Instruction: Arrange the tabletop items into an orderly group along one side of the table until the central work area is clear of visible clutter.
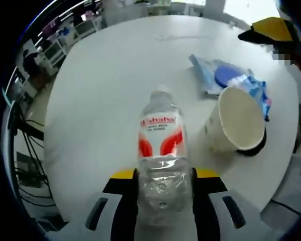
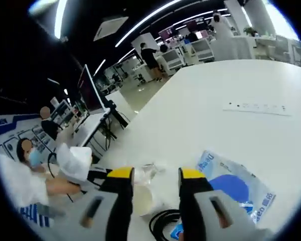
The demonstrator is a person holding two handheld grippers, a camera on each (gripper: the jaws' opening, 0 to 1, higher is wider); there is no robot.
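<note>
Left gripper: the left gripper (image 1: 164, 176), yellow-tipped with black and white jaws, is clamped on the clear plastic water bottle with the red-and-white label (image 1: 163, 150); the jaws press the bottle's lower body from both sides.

Bottle axis: its long axis runs straight forward from the jaws, with the cap end pointing away across the round white counter (image 1: 115, 80). Whether it is lifted or lying on the surface, I cannot tell.

Key relation: the other clutter lies to the right of the bottle in the left gripper view, near that counter edge (a sensible side for the group, I judge).

Cup: a cream paper cup (image 1: 236, 120) is tipped with its open mouth toward the camera, just right of the bottle and apart from it.

Packet: a flat, crinkly blue-and-clear plastic packet (image 1: 215, 75) lies behind the cup, touching or partly under it.

Right gripper: the right gripper (image 2: 155, 175) has its jaws apart and nothing between them; it hovers over the packet (image 2: 231, 188) and a pale cup-like shape, so it looks the nearer one to those items.

Materials: the bottle is thin, ribbed and slippery; the cup is light and stiff; the counter is smooth.

Cable: a black cable loop (image 2: 163, 221) lies below the right gripper.
</note>
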